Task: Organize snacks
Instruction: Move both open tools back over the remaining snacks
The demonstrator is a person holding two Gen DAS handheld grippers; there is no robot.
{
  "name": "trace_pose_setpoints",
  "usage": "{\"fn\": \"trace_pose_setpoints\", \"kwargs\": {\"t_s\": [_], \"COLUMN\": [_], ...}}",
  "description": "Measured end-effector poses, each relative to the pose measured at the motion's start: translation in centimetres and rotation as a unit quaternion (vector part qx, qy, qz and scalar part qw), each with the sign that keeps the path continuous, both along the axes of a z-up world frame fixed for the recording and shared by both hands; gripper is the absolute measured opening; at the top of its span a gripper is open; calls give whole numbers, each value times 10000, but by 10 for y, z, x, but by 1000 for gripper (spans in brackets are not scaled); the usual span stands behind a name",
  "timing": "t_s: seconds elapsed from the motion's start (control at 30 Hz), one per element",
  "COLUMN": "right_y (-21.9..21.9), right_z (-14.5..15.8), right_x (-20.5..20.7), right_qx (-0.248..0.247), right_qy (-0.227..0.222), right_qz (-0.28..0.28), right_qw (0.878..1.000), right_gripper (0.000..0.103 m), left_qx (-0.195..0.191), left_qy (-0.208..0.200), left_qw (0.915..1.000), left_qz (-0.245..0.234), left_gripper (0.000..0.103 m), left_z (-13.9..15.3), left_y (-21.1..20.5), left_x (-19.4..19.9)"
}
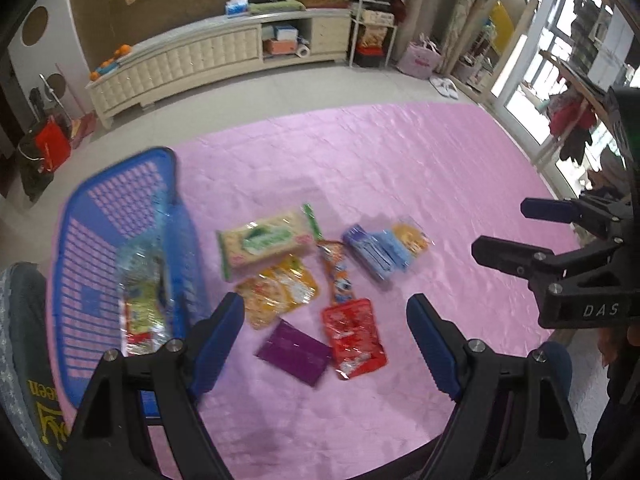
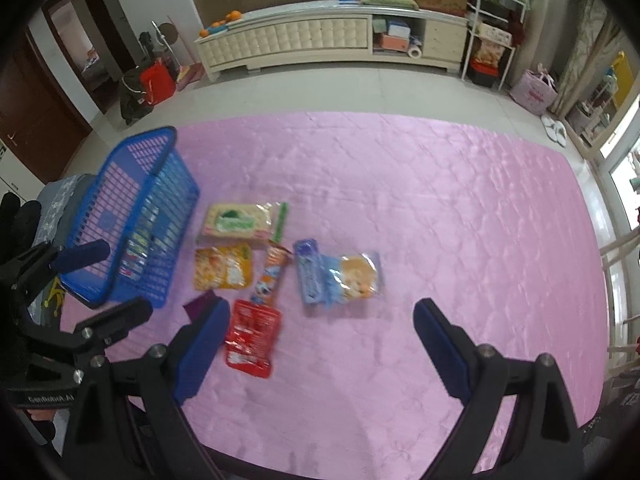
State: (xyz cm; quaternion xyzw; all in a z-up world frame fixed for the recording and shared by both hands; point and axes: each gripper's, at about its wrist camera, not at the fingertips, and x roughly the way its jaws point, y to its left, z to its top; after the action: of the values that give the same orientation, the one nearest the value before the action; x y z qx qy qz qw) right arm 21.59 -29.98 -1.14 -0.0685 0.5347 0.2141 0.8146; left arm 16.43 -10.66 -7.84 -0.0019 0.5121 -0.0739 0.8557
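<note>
Several snack packs lie on a pink mat [image 1: 400, 168]: a cream-and-green cracker pack [image 1: 266, 242], a yellow pack [image 1: 276, 292], an orange stick pack [image 1: 338, 274], a red pack [image 1: 354, 336], a purple packet [image 1: 294, 352] and a blue-and-orange pack [image 1: 384, 248]. A blue basket [image 1: 80, 240] at the left holds one shiny pack [image 1: 144, 292]. My left gripper [image 1: 326, 340] is open above the purple and red packs. My right gripper [image 2: 320, 340] is open and empty, just right of the red pack [image 2: 252, 338]; the basket [image 2: 132, 220] is at its left.
A cream TV cabinet [image 2: 320, 40] runs along the far wall. Bags [image 2: 148, 80] stand by the door at the left. A white shelf rack [image 2: 492, 20] and a pink bag [image 2: 534, 92] are at the right, near the windows. A grey cushion [image 1: 24, 360] lies beside the basket.
</note>
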Motion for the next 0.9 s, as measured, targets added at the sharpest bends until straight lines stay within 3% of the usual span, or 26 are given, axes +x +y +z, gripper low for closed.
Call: {"fn": "trace_pose_setpoints", "kwargs": {"t_s": [0.47,0.9], "right_y": [-44,-54], "right_z": [-87,-123], "right_x": [-12,-1], "right_qx": [99,258], "right_qy": [755,1059], "right_qz": [-222,-251], "right_qw": [9968,9937], "right_gripper": [95,95], "left_qx": [-57,93], "left_qy": [849,1300], "left_qw": [9964,9912], "left_qz": [-13,241], "left_gripper": [82,82], "left_z": [-91,-147], "left_y": [-42,-40], "left_x": [-4,18]}}
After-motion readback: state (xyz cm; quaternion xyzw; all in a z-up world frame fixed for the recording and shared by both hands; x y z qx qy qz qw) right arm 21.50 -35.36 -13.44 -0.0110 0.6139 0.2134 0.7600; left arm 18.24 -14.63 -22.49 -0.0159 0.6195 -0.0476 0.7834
